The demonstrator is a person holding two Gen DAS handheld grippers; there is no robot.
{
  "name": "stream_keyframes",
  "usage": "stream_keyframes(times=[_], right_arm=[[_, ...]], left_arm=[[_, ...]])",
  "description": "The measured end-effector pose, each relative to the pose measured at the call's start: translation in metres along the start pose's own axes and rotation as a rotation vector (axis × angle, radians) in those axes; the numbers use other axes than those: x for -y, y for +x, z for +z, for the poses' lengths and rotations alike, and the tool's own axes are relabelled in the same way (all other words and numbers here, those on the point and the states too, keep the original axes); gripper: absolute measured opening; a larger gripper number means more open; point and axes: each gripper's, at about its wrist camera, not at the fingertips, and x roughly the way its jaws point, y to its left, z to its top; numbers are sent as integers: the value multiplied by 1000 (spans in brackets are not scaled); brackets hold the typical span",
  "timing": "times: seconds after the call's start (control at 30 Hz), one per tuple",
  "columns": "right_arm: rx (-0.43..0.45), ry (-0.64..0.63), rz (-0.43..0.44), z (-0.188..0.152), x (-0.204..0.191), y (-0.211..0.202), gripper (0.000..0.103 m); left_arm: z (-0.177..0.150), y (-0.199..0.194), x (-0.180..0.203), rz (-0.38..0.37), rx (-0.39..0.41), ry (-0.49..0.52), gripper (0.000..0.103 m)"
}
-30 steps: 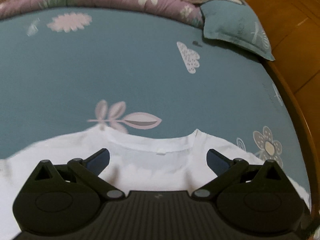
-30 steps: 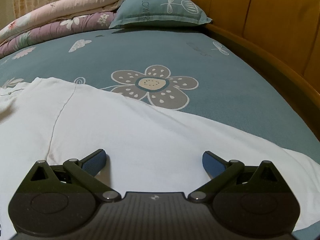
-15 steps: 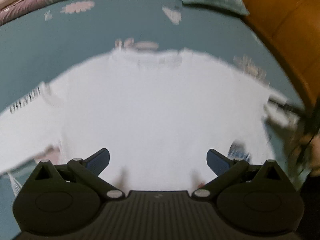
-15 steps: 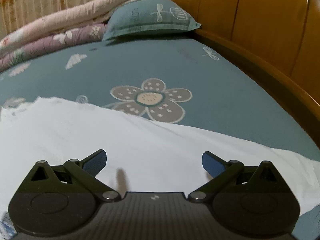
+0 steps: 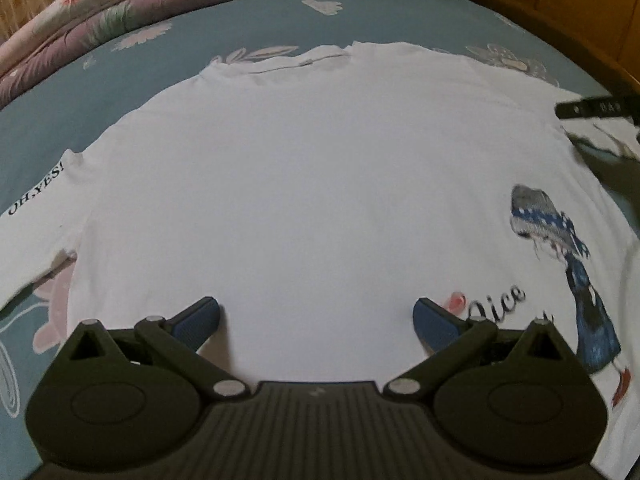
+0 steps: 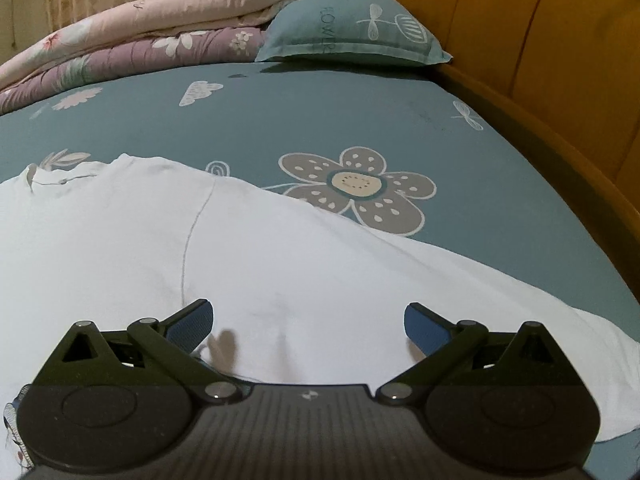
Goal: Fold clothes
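So the bed (image 6: 360, 120) is carrying everything, and its blue sheet with flowers is lying smooth, which is giving the clothes a big flat place to be folded on. At the far end, rolled quilts (image 6: 160, 32) and a pillow (image 6: 352, 32) are sitting pushed up by the wooden headboard (image 6: 540, 40), probably so the middle is free for folding.

Next, the white shirt (image 5: 300, 200) is lying spread out flat on the sheet. Its neck is pointing toward the quilts, and its sleeves are reaching out to each side. Nothing is folded yet, so I think the job is only starting. Laying it flat first is helping the folds come out neat. A picture of a bird in a blue hat (image 5: 560, 264) is showing near one side of the shirt.

Then the left gripper (image 5: 316, 320) is hanging over the lower middle of the shirt with its jaws wide apart, holding nothing. The right gripper (image 6: 308, 324) is over the sleeve side, close to the cloth, also wide apart and holding nothing. Both are looking ready to pinch an edge.
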Motion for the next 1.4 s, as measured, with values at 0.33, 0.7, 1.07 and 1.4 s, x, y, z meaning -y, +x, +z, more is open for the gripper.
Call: stream_keyframes(times=[0.33,0.7,1.07,1.4], right_arm=[[-9,28,4,1,5,3,103],[36,7,49,11,-18,-10,103],[64,-75,237,14,-92,-36,103],[7,-181,418,-24,-177,-68,103]], left_arm=[[15,16,-46,48,-14,-168,102],[-67,-33,-20,31,9,-188,102],[-84,-50,-32,-24,-21,-218,102],[-97,-59,-62,-113,43,-402,102]])
